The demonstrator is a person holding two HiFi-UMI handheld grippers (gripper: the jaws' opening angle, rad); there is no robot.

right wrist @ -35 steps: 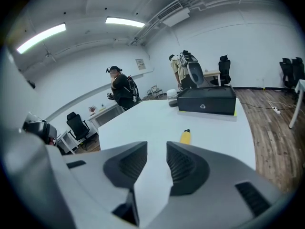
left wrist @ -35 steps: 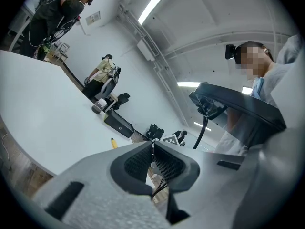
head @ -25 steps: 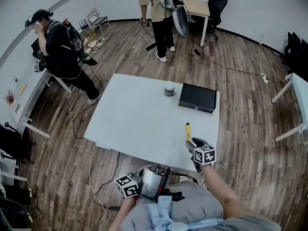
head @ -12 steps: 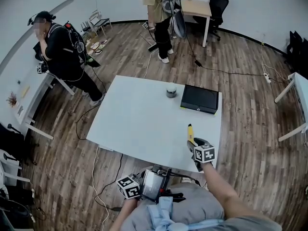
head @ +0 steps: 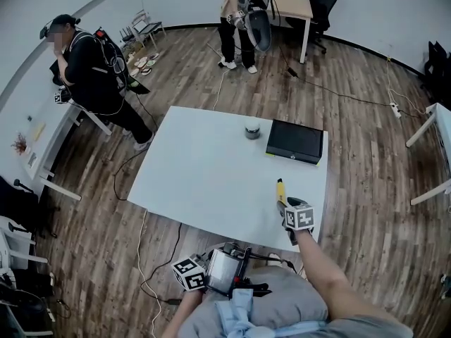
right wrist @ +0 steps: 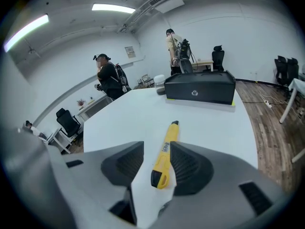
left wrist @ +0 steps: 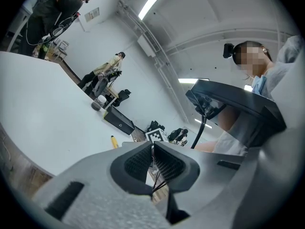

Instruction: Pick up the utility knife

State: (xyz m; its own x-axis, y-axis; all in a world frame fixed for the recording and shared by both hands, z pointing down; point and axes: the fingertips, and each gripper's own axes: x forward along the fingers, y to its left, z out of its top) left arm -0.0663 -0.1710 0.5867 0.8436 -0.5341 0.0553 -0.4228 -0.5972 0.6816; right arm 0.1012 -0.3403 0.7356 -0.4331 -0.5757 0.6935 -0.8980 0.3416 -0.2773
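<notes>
1. The right gripper [head: 285, 204] has come down and forward over the table [head: 204, 174] onto the utility knife [head: 280, 190]; its marker cube [head: 299, 217] now sits closer to the knife's yellow body
2. Its jaws have just been opening, and the knife's rear end now lies between them, with the pads [right wrist: 127, 163] standing apart on either side of it
3. The standing person [head: 238, 13] across the room has stepped farther from the table and is now cut off at the top edge of the head view

The person is wearing a grey top [head: 282, 294] with pale blue collar [head: 239, 310]; the grey left gripper [left wrist: 152, 149] and right gripper [right wrist: 156, 149] are bearing black-and-white marker cubes [head: 299, 217]
</notes>
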